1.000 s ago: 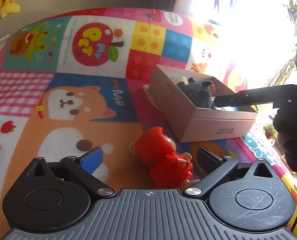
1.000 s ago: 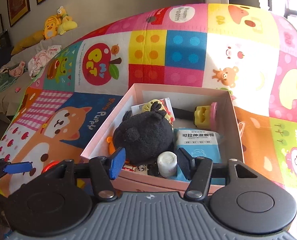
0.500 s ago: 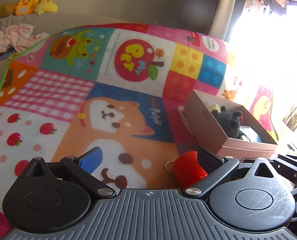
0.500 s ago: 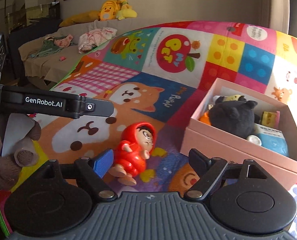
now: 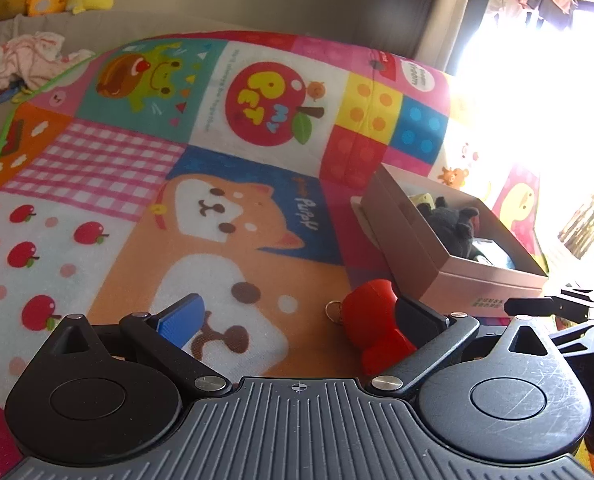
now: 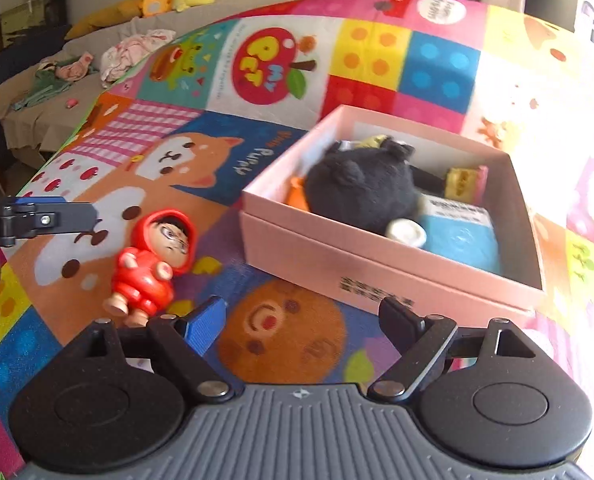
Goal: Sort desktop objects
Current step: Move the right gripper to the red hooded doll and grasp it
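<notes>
From the left wrist view, the left hand-held gripper stands wide with nothing held; the red doll lies on the play mat just inside its right finger, partly hidden by it, and whether that finger touches the doll I cannot tell. The pink box sits beyond on the mat, with a black plush toy showing over its wall. From the right wrist view, the right hand-held gripper is empty and its jaws are opening, nothing between them, over bare mat in front of the box. The box already holds the plush toy, a blue packet, a small white cap, a yellow piece and something orange. The doll lies on its back to the left, outside the box, so sorting looks nearly finished: it seems the only loose thing left on the mat.
</notes>
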`<action>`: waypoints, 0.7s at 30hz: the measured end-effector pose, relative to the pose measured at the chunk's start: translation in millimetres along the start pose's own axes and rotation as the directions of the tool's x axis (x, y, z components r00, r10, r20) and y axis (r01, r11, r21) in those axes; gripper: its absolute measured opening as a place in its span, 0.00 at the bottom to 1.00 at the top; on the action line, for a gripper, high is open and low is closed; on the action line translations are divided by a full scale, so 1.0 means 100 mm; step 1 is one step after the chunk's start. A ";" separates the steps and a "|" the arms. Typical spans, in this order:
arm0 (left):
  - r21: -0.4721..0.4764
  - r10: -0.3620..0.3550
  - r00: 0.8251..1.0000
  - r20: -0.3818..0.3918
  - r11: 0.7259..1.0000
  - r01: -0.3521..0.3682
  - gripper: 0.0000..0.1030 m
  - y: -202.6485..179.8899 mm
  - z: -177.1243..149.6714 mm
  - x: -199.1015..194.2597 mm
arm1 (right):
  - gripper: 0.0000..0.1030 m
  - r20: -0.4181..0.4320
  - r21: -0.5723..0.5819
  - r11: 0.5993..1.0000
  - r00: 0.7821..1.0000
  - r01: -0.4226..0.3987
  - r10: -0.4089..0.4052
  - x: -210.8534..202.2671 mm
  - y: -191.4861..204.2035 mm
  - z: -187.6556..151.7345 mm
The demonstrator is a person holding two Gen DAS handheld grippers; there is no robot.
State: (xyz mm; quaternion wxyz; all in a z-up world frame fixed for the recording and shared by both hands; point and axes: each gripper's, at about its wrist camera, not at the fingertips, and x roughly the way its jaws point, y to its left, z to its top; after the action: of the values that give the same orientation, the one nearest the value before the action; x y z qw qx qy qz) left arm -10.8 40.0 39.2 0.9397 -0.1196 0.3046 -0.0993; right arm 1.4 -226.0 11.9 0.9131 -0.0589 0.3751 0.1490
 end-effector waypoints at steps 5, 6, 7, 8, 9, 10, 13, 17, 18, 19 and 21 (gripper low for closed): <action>0.014 -0.031 0.999 -0.020 0.999 0.031 1.00 -0.05 -0.04 0.06 | 0.82 0.028 0.222 0.971 0.995 0.088 -0.097 -0.25 -0.65 -0.21; 0.017 -0.043 0.999 -0.028 0.999 0.044 1.00 -0.07 -0.04 0.09 | 0.82 0.025 0.241 0.965 0.993 0.104 -0.114 -0.24 -0.71 -0.22; 0.023 -0.056 0.998 -0.037 0.998 0.057 1.00 -0.12 -0.05 0.12 | 0.82 0.026 0.252 0.959 0.990 0.127 -0.138 -0.21 -0.78 -0.23; 0.033 -0.068 0.997 -0.043 0.997 0.069 1.00 -0.17 -0.06 0.13 | 0.82 0.033 0.239 0.960 0.987 0.146 -0.158 -0.16 -0.80 -0.21; 0.043 -0.078 0.996 -0.047 0.996 0.080 1.00 -0.21 -0.07 0.14 | 0.82 0.044 0.211 0.962 0.982 0.171 -0.184 -0.11 -0.79 -0.19; 0.055 -0.089 0.995 -0.050 0.994 0.092 1.00 -0.25 -0.08 0.14 | 0.82 0.056 0.179 0.964 0.976 0.198 -0.211 -0.06 -0.77 -0.15; 0.073 -0.102 0.993 -0.054 0.992 0.105 1.00 -0.31 -0.10 0.13 | 0.82 0.069 0.100 0.976 0.977 0.193 -0.201 0.09 -0.67 0.00; 0.066 -0.081 0.995 -0.060 0.994 0.085 1.00 -0.27 -0.10 0.13 | 0.81 0.112 0.022 0.974 0.967 0.227 -0.228 0.23 -0.49 0.15; 0.064 -0.078 0.995 -0.062 0.995 0.082 1.00 -0.26 -0.10 0.14 | 0.81 0.121 0.021 0.974 0.966 0.226 -0.227 0.24 -0.46 0.18; 0.064 -0.077 0.995 -0.065 0.995 0.081 1.00 -0.26 -0.10 0.14 | 0.81 0.125 0.024 0.975 0.967 0.220 -0.221 0.26 -0.43 0.22; 0.067 -0.082 0.994 -0.071 0.994 0.086 1.00 -0.25 -0.11 0.14 | 0.81 0.131 0.032 0.978 0.969 0.207 -0.210 0.26 -0.41 0.26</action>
State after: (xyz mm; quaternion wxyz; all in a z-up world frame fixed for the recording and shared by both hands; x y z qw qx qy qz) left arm -8.6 10.4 30.0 0.9273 -0.0961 0.3276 -0.1533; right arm 49.4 -253.5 12.0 0.9472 -0.0796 0.3060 0.0525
